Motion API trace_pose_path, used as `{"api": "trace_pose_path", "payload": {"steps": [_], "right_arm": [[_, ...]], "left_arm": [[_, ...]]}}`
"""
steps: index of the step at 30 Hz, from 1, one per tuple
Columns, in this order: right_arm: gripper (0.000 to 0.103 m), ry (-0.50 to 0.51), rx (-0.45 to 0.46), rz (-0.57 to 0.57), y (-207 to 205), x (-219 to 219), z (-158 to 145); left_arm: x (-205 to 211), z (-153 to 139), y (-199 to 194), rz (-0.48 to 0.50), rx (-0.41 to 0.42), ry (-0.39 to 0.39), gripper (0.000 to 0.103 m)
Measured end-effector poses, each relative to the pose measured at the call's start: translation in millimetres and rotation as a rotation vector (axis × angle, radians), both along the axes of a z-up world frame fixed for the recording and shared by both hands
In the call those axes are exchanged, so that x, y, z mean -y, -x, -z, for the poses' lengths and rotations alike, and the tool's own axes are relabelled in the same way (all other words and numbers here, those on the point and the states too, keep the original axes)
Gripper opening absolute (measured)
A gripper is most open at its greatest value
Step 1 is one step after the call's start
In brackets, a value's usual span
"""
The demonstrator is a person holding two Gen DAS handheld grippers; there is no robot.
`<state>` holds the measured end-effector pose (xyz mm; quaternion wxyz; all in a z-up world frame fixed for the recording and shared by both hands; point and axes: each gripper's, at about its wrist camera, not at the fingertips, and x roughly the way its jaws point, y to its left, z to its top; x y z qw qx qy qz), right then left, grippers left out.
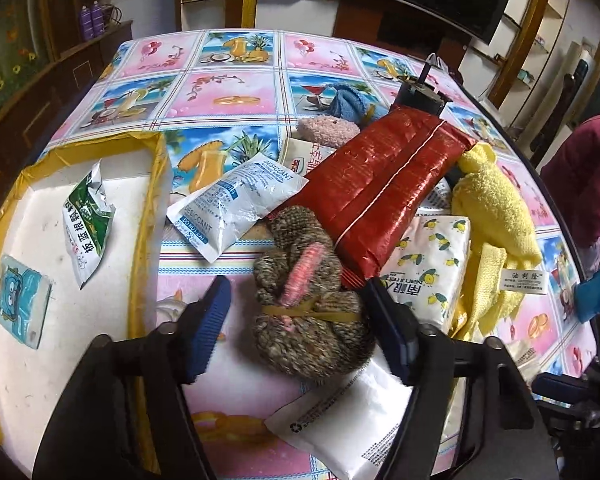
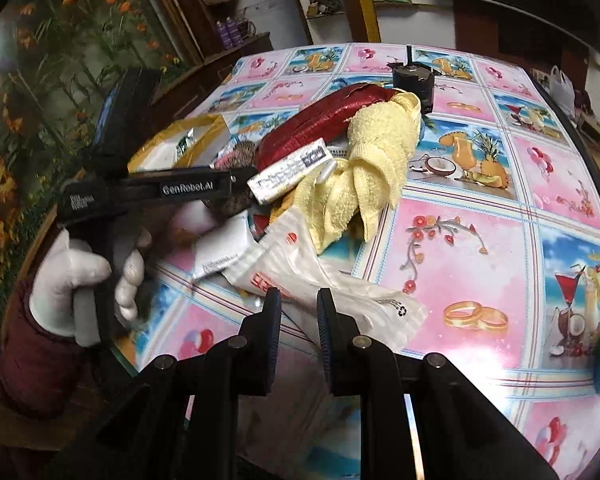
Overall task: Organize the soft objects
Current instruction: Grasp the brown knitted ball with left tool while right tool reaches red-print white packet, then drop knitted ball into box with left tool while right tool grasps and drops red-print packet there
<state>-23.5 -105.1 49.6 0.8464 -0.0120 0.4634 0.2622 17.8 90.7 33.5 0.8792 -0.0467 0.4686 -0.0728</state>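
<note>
A brown knitted sock bundle [image 1: 312,320], tied with a rubber band, lies on the patterned tablecloth. My left gripper [image 1: 298,332] is open and straddles it; the left pad stands clear of it and the right pad is close against its side. Behind the bundle lie a red foil packet [image 1: 388,184], a yellow towel [image 1: 492,208] and a lemon-print tissue pack [image 1: 432,268]. My right gripper [image 2: 299,318] hovers over a white plastic packet [image 2: 380,308] with its jaws a narrow gap apart and nothing visibly pinched. The yellow towel [image 2: 380,148] is further off.
A yellow-rimmed white tray [image 1: 148,200] at the left holds a green sachet [image 1: 88,220] and a blue packet [image 1: 20,304]. A desiccant bag [image 1: 232,208], pink fluffy sock [image 1: 328,130], blue cloth [image 1: 348,100] and black motor [image 2: 414,80] lie around. A white-gloved hand [image 2: 72,276] grips a handle.
</note>
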Motion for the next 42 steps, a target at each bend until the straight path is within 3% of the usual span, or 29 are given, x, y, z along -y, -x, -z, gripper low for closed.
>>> {"api": "trace_pose_path", "payload": {"steps": [1, 3, 7, 12, 15, 16, 18, 19, 24, 27, 28, 29, 30, 31, 32, 36, 39, 40, 42], "right_arm": [[0.020, 0.035, 0.013, -0.020, 0, -3, 2], [0.028, 0.079, 0.041, -0.069, 0, -11, 5], [0.057, 0.143, 0.074, -0.180, -2, -31, 13], [0.059, 0.222, 0.066, -0.188, -13, -37, 33], [0.059, 0.187, 0.068, -0.157, -13, -28, 30], [0.057, 0.170, 0.065, -0.146, -13, -26, 28], [0.024, 0.134, 0.042, -0.114, -15, -21, 27], [0.000, 0.112, 0.008, -0.101, -18, -19, 29], [0.000, 0.048, 0.002, -0.072, -9, -9, 21], [0.002, -0.096, -0.050, -0.049, -4, 13, 9], [0.010, -0.152, -0.077, -0.022, -6, 23, 7], [0.030, -0.197, -0.106, 0.026, -8, 35, 7], [0.044, -0.230, -0.128, 0.081, -10, 45, 7], [0.066, -0.259, -0.140, 0.140, -12, 53, 8], [0.071, -0.286, -0.145, 0.197, -13, 60, 9], [0.071, -0.339, -0.195, 0.353, -27, 64, 17], [0.071, -0.255, -0.213, 0.412, -42, 45, 24], [0.070, -0.220, -0.214, 0.427, -44, 41, 27], [0.057, -0.226, -0.221, 0.464, -46, 43, 35]], "left_arm": [[-2, -2, 1, -0.003, -0.002, 0.012, 0.052], [-7, -5, 6, 0.007, 0.001, 0.044, 0.051], [-12, -10, 17, 0.007, -0.002, 0.092, 0.050], [-23, -22, 38, 0.011, 0.012, 0.177, 0.050], [-27, -36, 53, 0.019, 0.046, 0.223, 0.050], [-30, -40, 57, 0.019, 0.057, 0.240, 0.050], [-36, -48, 65, 0.018, 0.075, 0.284, 0.050], [-40, -52, 69, 0.015, 0.084, 0.301, 0.050], [-71, -66, 91, -0.024, 0.127, 0.349, 0.050], [-91, -72, 106, -0.052, 0.156, 0.361, 0.050], [-96, -73, 112, -0.058, 0.168, 0.364, 0.050], [-101, -75, 118, -0.063, 0.183, 0.364, 0.050], [-105, -75, 122, -0.066, 0.195, 0.362, 0.050], [-108, -75, 125, -0.073, 0.206, 0.358, 0.050], [-112, -74, 128, -0.082, 0.214, 0.357, 0.050], [-125, -66, 131, -0.098, 0.213, 0.376, 0.050], [-131, -63, 135, -0.109, 0.217, 0.368, 0.050], [-133, -63, 137, -0.111, 0.223, 0.360, 0.050], [-140, -64, 142, -0.121, 0.238, 0.343, 0.051]]}}
